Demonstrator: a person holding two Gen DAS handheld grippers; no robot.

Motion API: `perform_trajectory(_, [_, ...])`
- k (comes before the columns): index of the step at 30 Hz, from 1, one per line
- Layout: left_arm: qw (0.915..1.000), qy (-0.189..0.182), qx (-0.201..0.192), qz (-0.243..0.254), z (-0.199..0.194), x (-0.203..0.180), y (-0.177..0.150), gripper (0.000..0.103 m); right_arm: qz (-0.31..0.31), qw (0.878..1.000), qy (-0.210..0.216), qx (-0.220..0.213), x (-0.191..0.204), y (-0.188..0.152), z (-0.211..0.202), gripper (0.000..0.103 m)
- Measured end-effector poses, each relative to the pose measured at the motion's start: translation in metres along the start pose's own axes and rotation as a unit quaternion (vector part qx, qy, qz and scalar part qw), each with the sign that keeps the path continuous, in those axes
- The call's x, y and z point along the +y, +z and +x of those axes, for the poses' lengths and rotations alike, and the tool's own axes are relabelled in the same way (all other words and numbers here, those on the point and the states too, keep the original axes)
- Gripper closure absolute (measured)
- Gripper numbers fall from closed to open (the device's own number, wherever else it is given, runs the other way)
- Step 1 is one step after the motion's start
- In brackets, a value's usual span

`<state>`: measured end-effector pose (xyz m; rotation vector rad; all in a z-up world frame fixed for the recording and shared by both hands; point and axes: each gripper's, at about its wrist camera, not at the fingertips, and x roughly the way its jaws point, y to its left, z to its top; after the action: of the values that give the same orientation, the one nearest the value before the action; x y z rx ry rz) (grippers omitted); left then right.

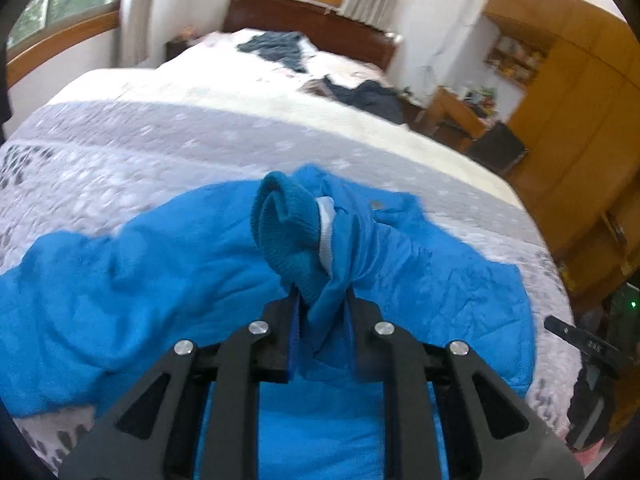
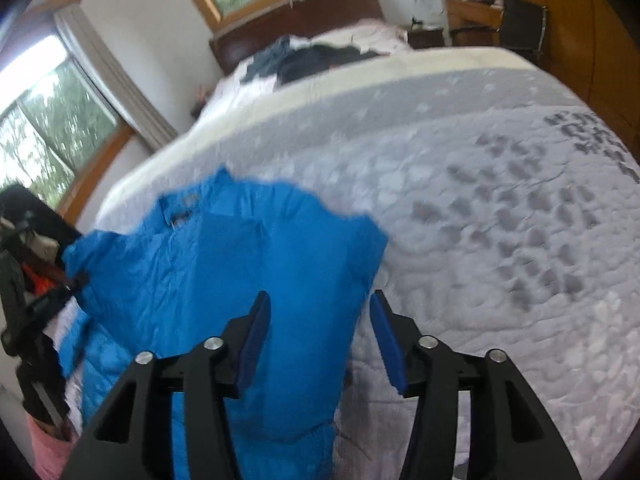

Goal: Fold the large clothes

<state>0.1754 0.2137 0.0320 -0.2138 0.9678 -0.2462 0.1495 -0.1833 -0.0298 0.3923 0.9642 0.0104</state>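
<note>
Left wrist view: the left tongs (image 1: 322, 300) are closed on a bunched sleeve end of the blue jacket (image 1: 132, 292), and the ribbed knit cuff (image 1: 286, 232) with its white inner band stands up just beyond the tips. The rest of the jacket lies spread on the bed (image 1: 192, 132) below and to both sides of these tongs. Far ahead, dark clothes (image 1: 276, 48) lie near the wooden headboard (image 1: 308, 24).

In the right wrist view the right tongs (image 2: 318, 312) are wide open and hold nothing. Their left blue pad is over the jacket (image 2: 224, 264); the right pad is over bare quilt just past the jacket's edge. The left tongs (image 2: 74, 280) appear at the far left edge, at the jacket's corner.
</note>
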Motion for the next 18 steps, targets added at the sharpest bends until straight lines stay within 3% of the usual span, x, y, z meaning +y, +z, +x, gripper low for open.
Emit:
perform_trajectory(5, [0.9985, 0.01, 0.043, -0.031, 0.027, 0.038, -0.013, 0.084, -0.001, 0.999, -0.007, 0.044, 0.005, -0.01, 0.037, 0.051])
perform_trajectory(12, [0.998, -0.001, 0.053, -0.034, 0.027, 0.053, -0.02, 0.073, -0.009, 0.998, -0.028, 0.056, 0.003, -0.016, 0.055, 0.052])
perform_trajectory(15, [0.9984, -0.005, 0.033, -0.047, 0.001, 0.06, -0.015, 0.068, -0.008, 0.998, -0.038, 0.041, 0.008, -0.013, 0.04, 0.052])
perform_trajectory(18, [0.9992, 0.025, -0.02, -0.026, -0.033, 0.057, -0.01, 0.067, -0.023, 0.998, -0.057, -0.004, 0.022, -0.008, 0.007, 0.051])
